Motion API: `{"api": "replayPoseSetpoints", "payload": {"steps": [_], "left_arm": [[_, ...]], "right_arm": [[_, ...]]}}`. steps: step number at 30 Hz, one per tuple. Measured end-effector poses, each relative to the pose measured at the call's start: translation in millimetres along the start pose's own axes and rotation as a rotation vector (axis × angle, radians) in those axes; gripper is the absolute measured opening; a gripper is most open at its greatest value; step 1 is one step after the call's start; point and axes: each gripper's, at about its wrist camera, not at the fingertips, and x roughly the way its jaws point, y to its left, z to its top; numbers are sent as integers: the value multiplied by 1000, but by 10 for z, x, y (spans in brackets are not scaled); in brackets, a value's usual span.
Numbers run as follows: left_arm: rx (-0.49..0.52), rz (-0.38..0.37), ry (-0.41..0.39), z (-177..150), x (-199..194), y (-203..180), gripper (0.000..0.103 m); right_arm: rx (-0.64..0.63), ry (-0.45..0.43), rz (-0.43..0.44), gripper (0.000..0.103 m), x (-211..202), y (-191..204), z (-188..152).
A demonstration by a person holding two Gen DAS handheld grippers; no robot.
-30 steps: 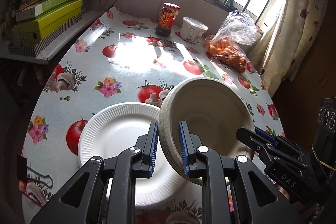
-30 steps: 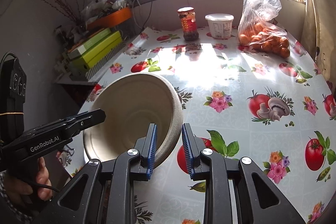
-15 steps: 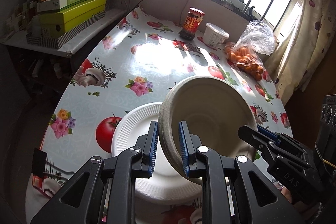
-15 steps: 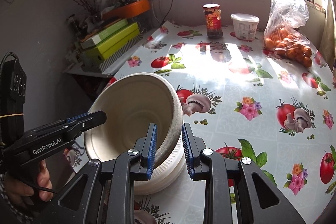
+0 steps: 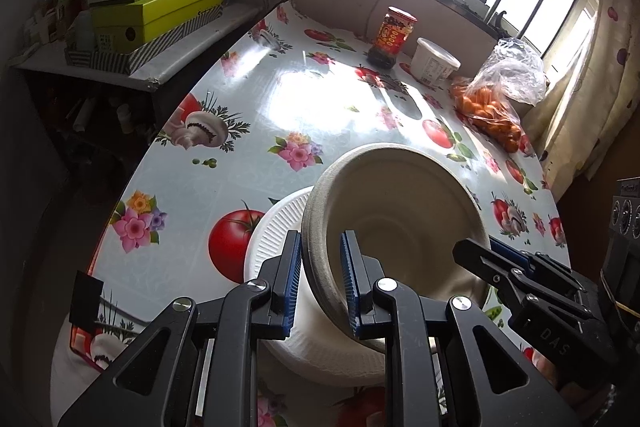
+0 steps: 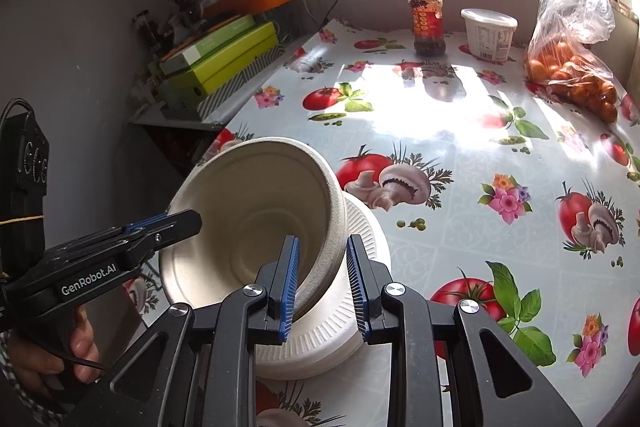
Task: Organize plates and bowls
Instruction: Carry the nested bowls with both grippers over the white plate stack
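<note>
A stack of beige paper bowls (image 5: 400, 211) is held between both grippers, tilted, just above a stack of white ribbed paper plates (image 5: 276, 227). My left gripper (image 5: 320, 283) is shut on the bowls' left rim. My right gripper (image 6: 320, 283) is shut on the opposite rim; the bowls (image 6: 256, 219) and the plates (image 6: 360, 287) also show in the right wrist view. The plates sit on the vegetable-print tablecloth (image 6: 480, 147) near its front left edge. Whether the bowls touch the plates is hidden.
At the table's far side stand a red-labelled jar (image 6: 427, 23), a white tub (image 6: 489, 33) and a plastic bag of oranges (image 6: 570, 67). A side shelf with green boxes (image 5: 156, 15) stands left of the table. A black binder clip (image 5: 86, 297) grips the cloth's edge.
Both grippers have carried the bowls back and left over the plate stack and lower toward it. Both grips stay the same.
</note>
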Motion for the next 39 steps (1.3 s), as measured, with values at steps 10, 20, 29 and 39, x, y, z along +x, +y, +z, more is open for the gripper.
{"api": "replayPoseSetpoints", "payload": {"steps": [10,20,29,39], "left_arm": [[-9,8,20,-15,74,36,21],[-14,15,41,-21,153,41,21],[-15,14,40,-19,160,42,21],[-18,22,50,-14,192,58,21]], "right_arm": [[9,25,5,24,96,-14,-2],[23,41,8,24,152,-51,-5],[27,40,9,24,155,-47,-12],[31,36,11,24,154,-48,-9]]}}
